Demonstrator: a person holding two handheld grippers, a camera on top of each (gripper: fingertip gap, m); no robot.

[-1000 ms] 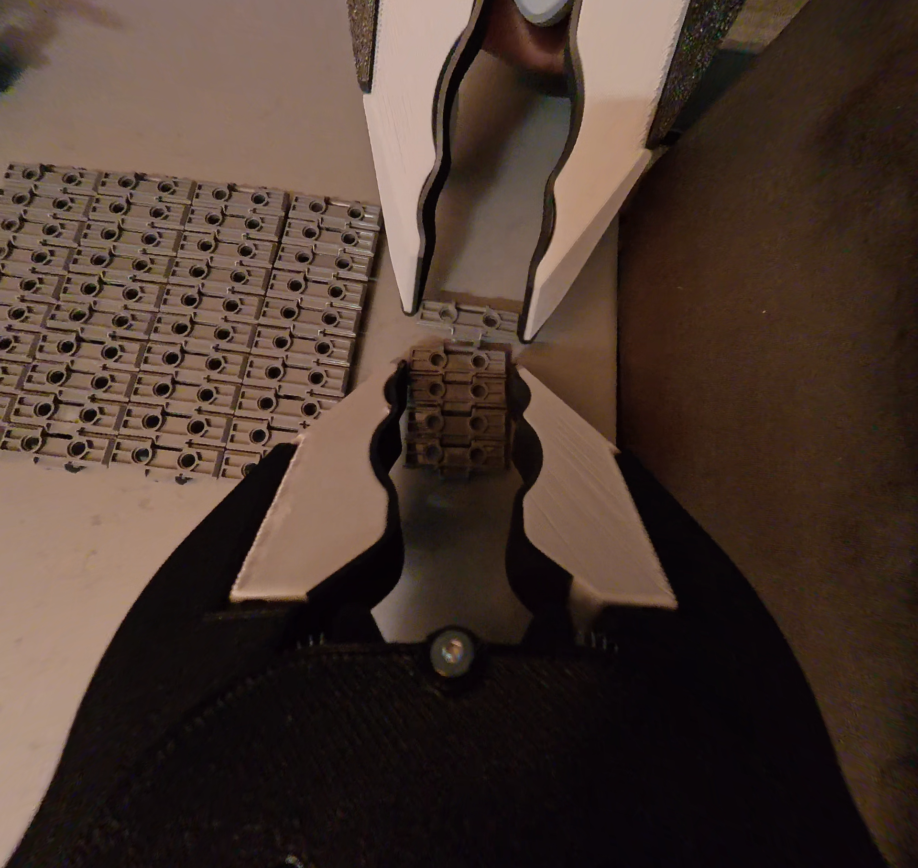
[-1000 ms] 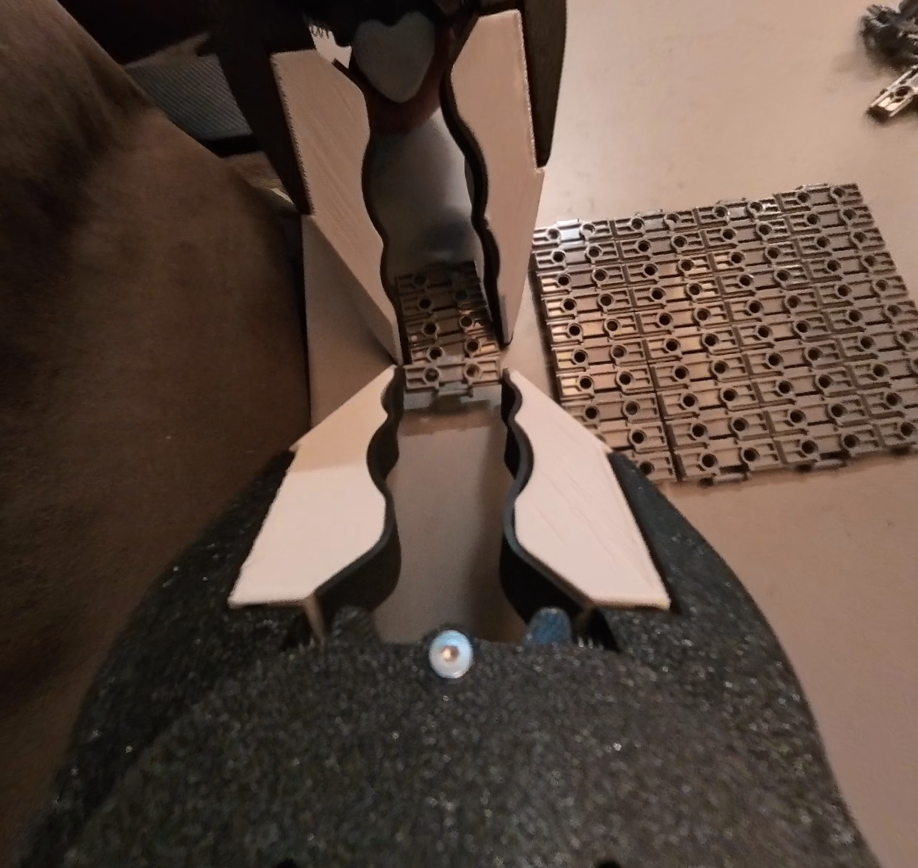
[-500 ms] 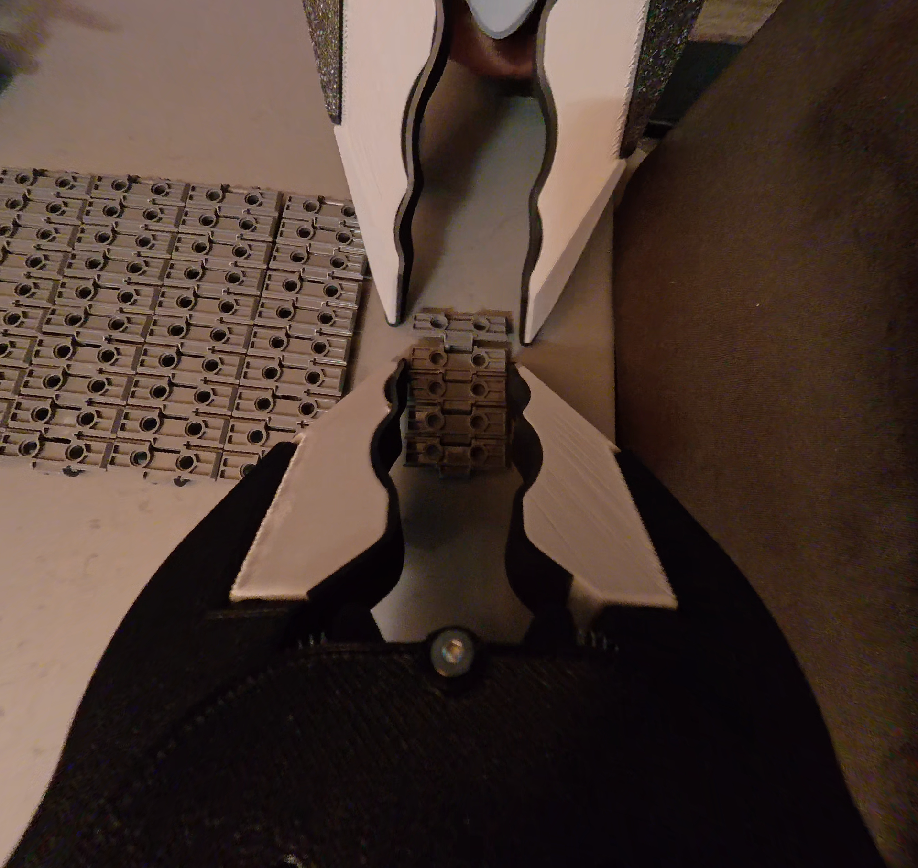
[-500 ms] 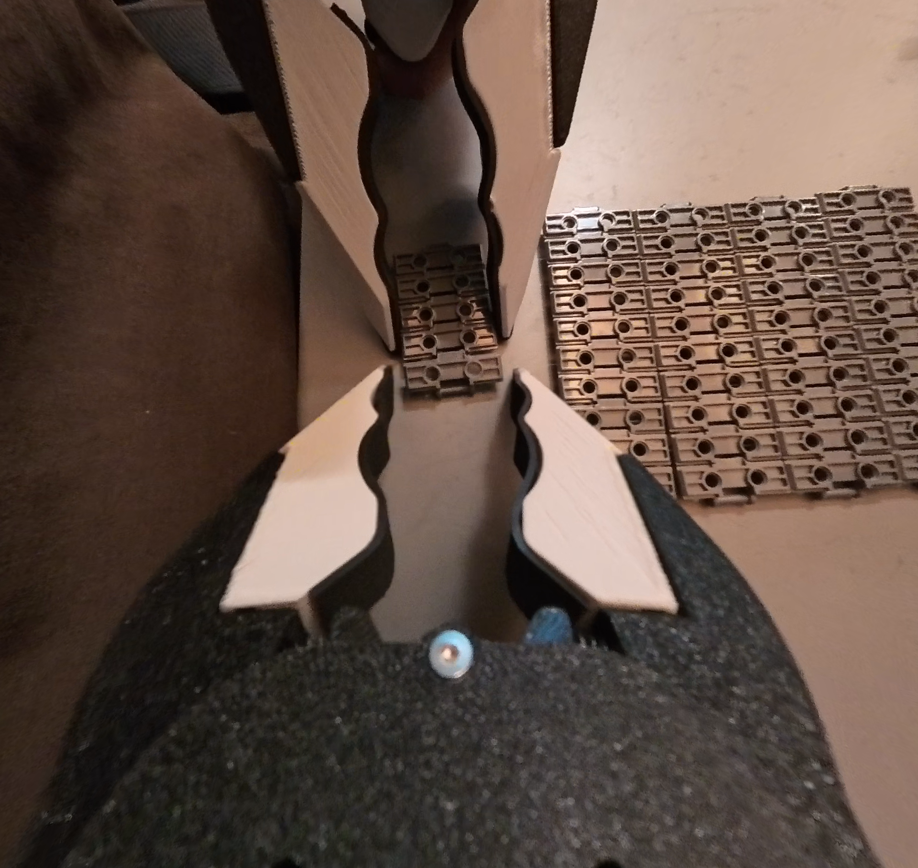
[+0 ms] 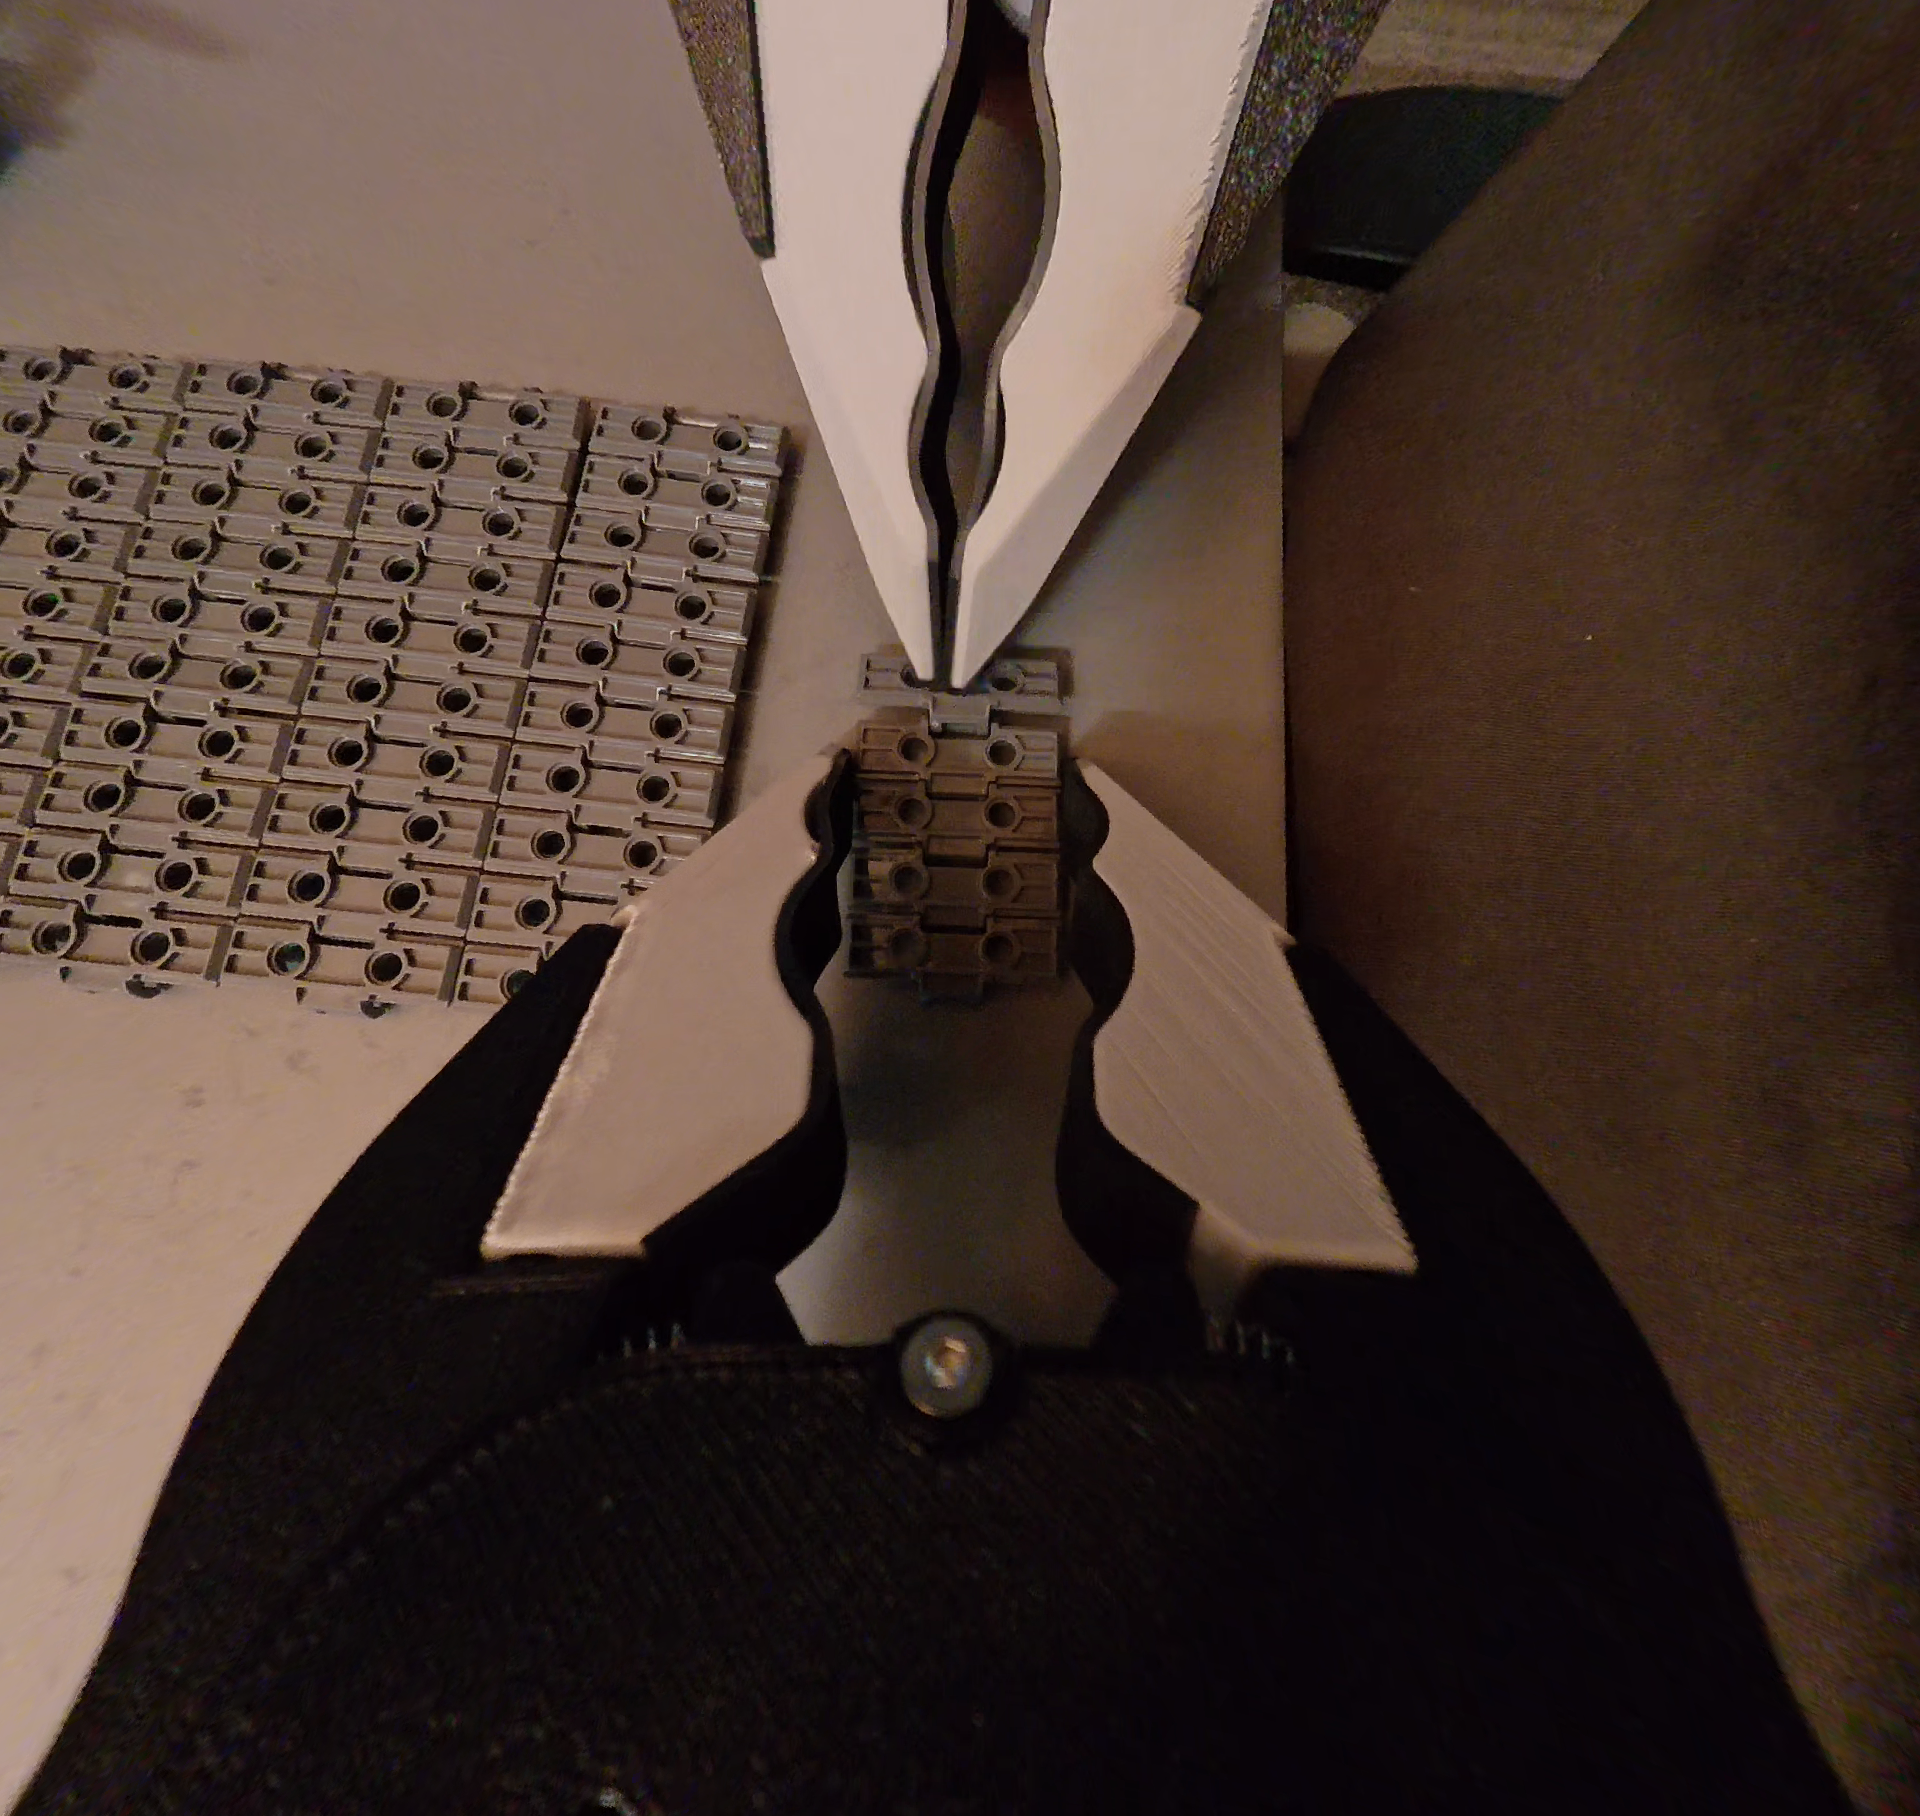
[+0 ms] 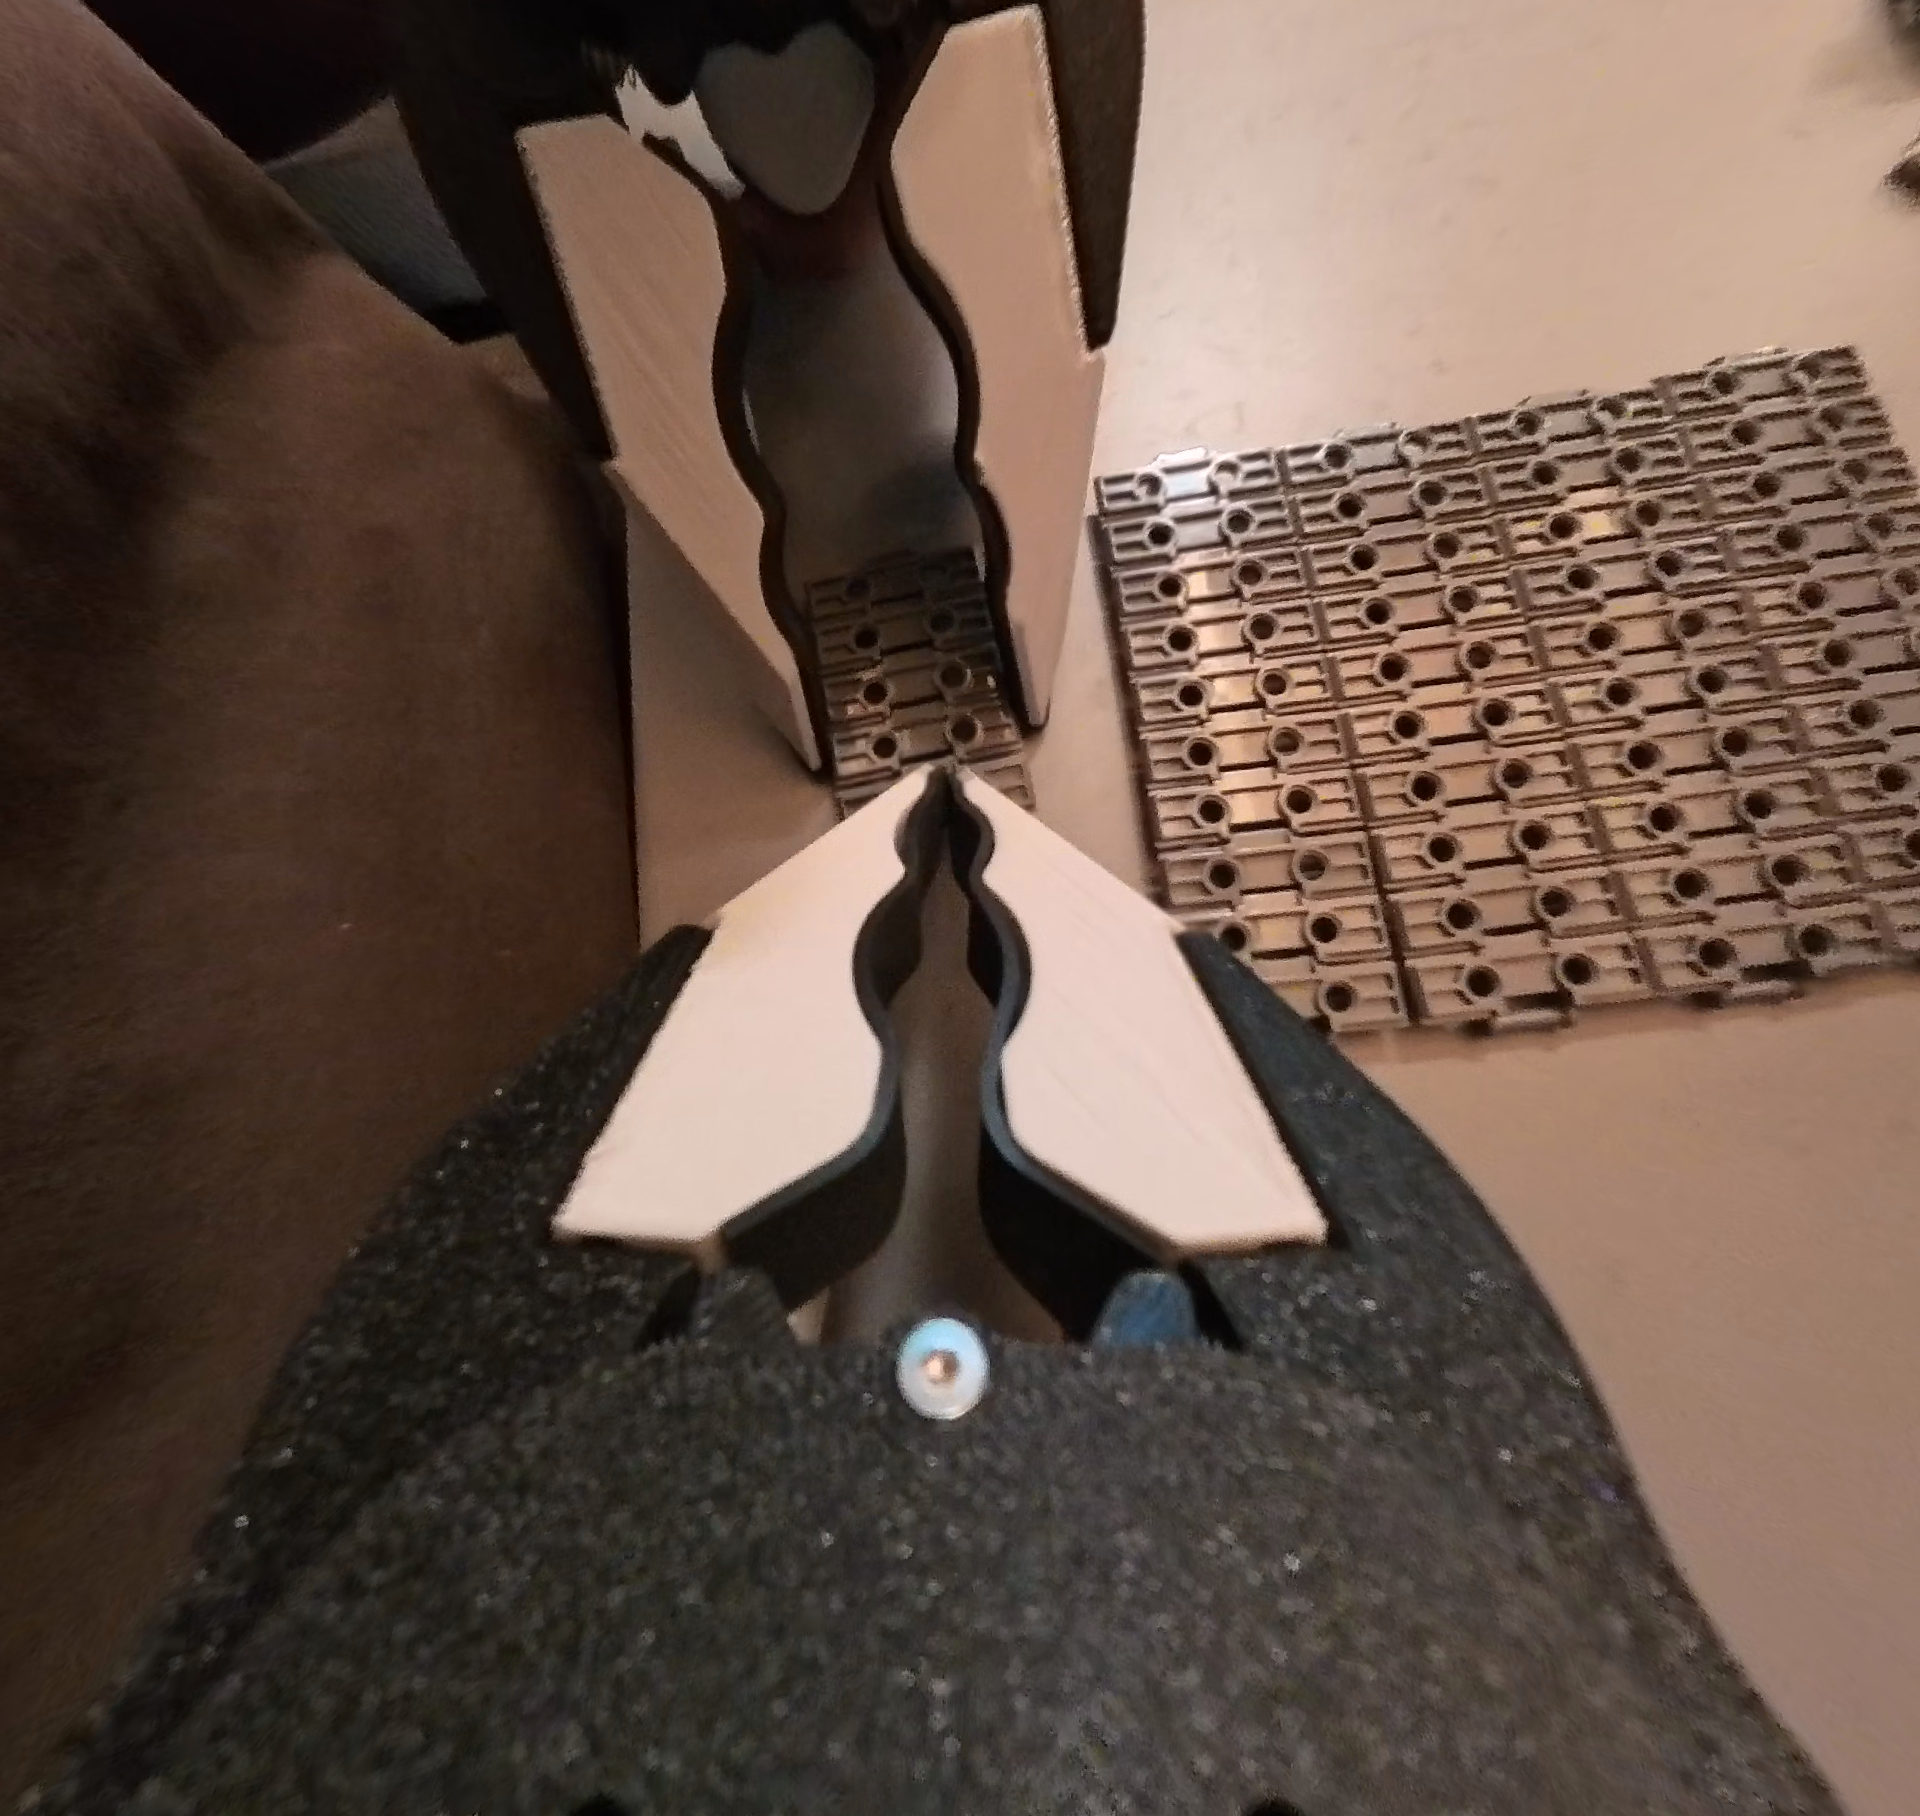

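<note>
Left gripper (image 5: 961, 779) fingers clamped on short grey link strip (image 5: 956, 862); right gripper (image 6: 945, 779) fingers pinched together, tips touching its end link (image 5: 966, 677) — large link mat (image 6: 1538, 696) assembled just beside.

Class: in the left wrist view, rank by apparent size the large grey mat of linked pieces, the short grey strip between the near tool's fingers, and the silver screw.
1. Large grey mat of linked pieces, partly cut off.
2. Short grey strip.
3. Silver screw, though nearest the camera.

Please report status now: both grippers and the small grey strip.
Left gripper shut on grey link strip. Right gripper shut, tips at strip's end link. Grey link mat beside, apart.
</note>
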